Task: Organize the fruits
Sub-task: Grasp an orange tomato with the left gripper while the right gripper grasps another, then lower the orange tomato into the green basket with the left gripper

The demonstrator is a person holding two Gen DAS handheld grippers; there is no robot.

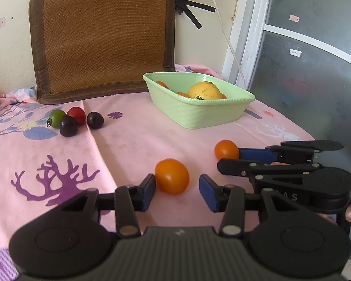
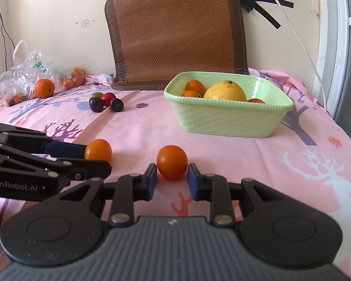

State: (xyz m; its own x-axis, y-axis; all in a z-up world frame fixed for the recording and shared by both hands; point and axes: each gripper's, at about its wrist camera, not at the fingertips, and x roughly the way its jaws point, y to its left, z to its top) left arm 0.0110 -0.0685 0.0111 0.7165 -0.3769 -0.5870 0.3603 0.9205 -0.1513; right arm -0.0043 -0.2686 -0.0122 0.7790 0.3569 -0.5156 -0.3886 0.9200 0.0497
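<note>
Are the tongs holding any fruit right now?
No. Both tongs are open, the left tongs around one orange tomato and the right tongs around another, not squeezing yet.

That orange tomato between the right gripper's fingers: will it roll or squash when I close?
The orange tomato looks round and glossy on soft cloth, so a one-sided touch would probably roll it. The right gripper brackets it evenly, which should help. Its skin looks thin; close gently.

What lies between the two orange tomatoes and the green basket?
Only bare pink cloth separates both orange tomatoes from the green basket, in the right wrist view.
</note>
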